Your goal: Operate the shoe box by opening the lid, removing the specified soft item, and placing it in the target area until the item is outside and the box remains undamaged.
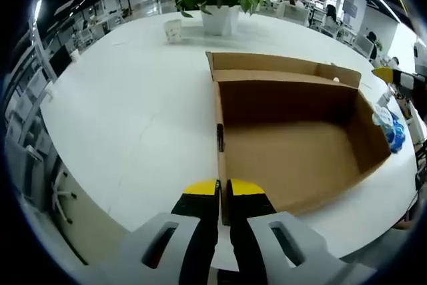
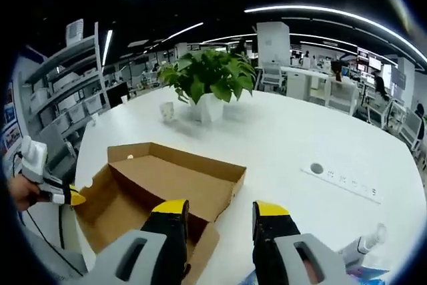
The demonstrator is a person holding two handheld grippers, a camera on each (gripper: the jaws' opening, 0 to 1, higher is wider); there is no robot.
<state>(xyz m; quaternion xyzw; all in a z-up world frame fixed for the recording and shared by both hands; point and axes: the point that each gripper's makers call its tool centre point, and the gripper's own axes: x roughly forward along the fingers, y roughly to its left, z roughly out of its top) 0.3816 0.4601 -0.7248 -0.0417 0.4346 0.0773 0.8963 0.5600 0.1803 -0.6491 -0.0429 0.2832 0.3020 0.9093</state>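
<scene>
Nearest the lens, pinching the side wall of the shoe box (image 1: pixel 293 145) with the left gripper (image 1: pixel 223 190), jaws almost together and the cardboard edge caught between them. Seen again in the right gripper view, at the box's far left end, with a hand behind it. Hovering over the box's near corner with the right gripper (image 2: pixel 221 213), jaws well apart, nothing between them.

Mostly done, by the look of things: lid (image 1: pixel 280 65) already folded back along the box's far edge, inside of the box bare down to its cardboard floor, no tear or crush to be seen in the walls. Just beside the box's right wall, lying on the white table (image 1: pixel 133 118), a crumpled blue-and-white bundle (image 1: pixel 389 128), probably the soft item and already outside. Left to do, if so: settle it in the target area and let go of the wall without bending it.

Hard to make out:
- no marked target area anywhere around the box
- bundle too small and warped to name for sure
- box's near end cut off behind the jaws in the right gripper view

Well beyond the box's far edge, a potted plant (image 1: pixel 220 5) and a cup (image 1: pixel 173 30), neither touching it
</scene>
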